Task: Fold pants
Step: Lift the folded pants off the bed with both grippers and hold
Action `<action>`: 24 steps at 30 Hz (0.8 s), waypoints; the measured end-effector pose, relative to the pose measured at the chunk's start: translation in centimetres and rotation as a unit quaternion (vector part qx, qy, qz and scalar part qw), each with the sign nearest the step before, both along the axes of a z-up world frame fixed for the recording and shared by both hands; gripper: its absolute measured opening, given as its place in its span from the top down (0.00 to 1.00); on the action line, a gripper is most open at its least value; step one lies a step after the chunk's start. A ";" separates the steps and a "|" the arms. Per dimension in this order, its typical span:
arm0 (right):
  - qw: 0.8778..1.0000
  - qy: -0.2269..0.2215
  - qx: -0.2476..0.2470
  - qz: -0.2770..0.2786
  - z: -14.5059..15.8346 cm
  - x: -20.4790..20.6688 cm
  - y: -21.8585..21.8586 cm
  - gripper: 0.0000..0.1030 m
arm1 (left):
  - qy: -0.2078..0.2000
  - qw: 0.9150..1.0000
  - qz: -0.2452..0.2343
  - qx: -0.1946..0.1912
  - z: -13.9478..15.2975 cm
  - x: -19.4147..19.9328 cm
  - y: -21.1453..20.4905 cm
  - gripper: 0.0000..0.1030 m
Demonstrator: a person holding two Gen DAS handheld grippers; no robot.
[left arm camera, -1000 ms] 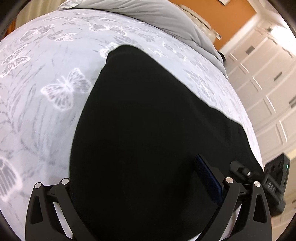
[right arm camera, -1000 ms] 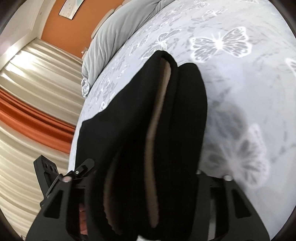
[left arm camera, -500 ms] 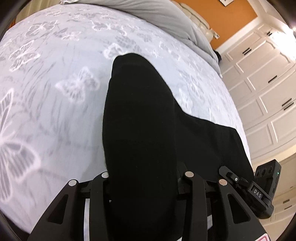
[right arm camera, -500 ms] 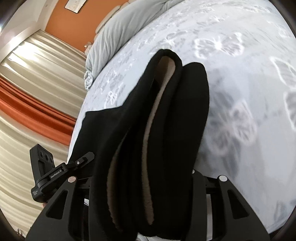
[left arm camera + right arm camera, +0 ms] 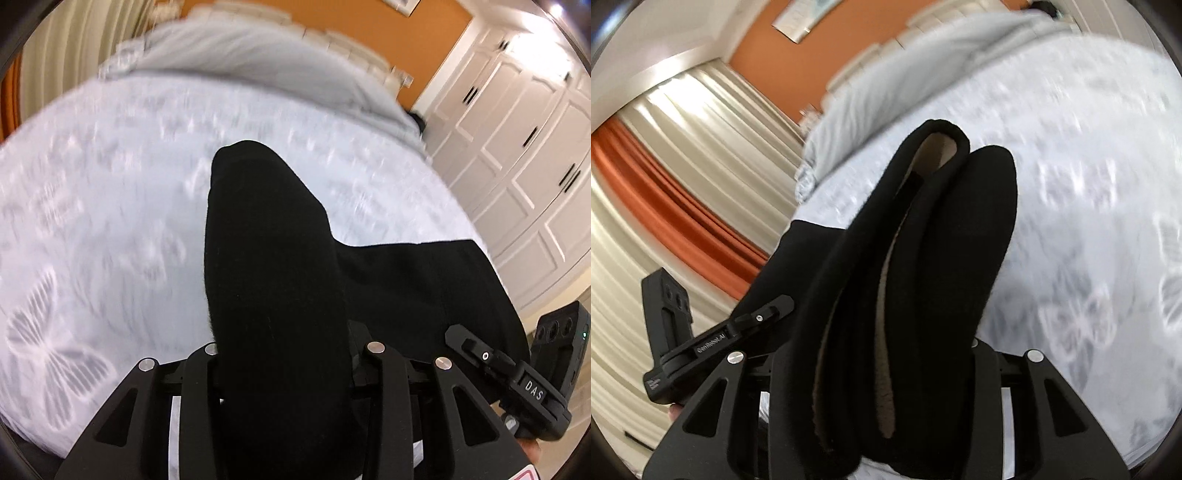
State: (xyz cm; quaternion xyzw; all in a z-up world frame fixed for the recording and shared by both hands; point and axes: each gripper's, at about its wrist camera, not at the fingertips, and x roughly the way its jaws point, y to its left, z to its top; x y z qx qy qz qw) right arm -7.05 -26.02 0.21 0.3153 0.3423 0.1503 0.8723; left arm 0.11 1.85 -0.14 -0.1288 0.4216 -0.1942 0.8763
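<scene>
Jaws of the left gripper (image 5: 284,354) are clenched on a thick fold of the black pants (image 5: 269,258); the fabric fills the gap between the fingers and hides both tips. Jaws of the right gripper (image 5: 879,354) are likewise clamped on bunched pants (image 5: 923,258), with a tan fleece lining (image 5: 886,362) showing along the layered edges.

Left wrist view: the gripped fold rises from 6 o'clock to centre frame, its rounded end at about 12 o'clock of centre. More black cloth spreads toward 3 o'clock, its lower edge cut off behind the right gripper (image 5: 532,391), seen at 4 o'clock. Whether the fold rests on the bed or hangs clear cannot be told.

Right wrist view: the left gripper (image 5: 701,343) sits at 8 o'clock against the cloth.

Beyond lies the butterfly-print bedspread (image 5: 92,229), heavily motion-blurred. Farther off: a grey duvet (image 5: 240,55) at 12 o'clock, white wardrobe doors (image 5: 517,147) at 2 o'clock, and cream-and-orange curtains (image 5: 665,184) at 9 o'clock in the right wrist view.
</scene>
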 end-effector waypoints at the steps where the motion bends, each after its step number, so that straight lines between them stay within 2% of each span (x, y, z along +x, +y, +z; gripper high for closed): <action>1: 1.000 -0.018 -0.007 -0.001 1.2 -0.1 0.0 0.64 | -0.013 1.000 0.000 -0.001 0.8 -0.1 0.0 0.68; 5: 0.996 -0.086 -0.024 0.002 6.0 0.1 0.2 0.64 | -0.084 0.996 0.004 -0.002 5.4 -0.4 -0.2 0.68; 9: 0.989 -0.144 -0.033 0.006 9.9 1.4 0.1 0.64 | -0.162 0.987 0.011 0.012 10.2 -0.5 -0.7 0.68; 11: 0.983 -0.180 -0.033 0.005 12.0 3.0 -0.1 0.64 | -0.188 0.982 0.017 0.015 11.7 -0.6 -0.9 0.68; 14: 0.977 -0.209 -0.035 0.003 13.4 4.6 -0.4 0.64 | -0.216 0.976 0.026 0.008 13.8 0.4 -1.0 0.68; 17: 0.972 -0.230 -0.038 -0.003 14.1 6.6 -0.6 0.63 | -0.234 0.972 0.036 0.004 15.3 2.1 -1.1 0.68; 20: 0.971 -0.235 -0.035 -0.008 13.3 7.9 -1.1 0.63 | -0.254 0.966 0.045 0.014 16.2 3.6 -1.9 0.67; 24: 0.975 -0.220 -0.028 -0.015 11.5 11.0 -1.2 0.63 | -0.253 0.965 0.054 0.036 15.5 6.2 -2.9 0.67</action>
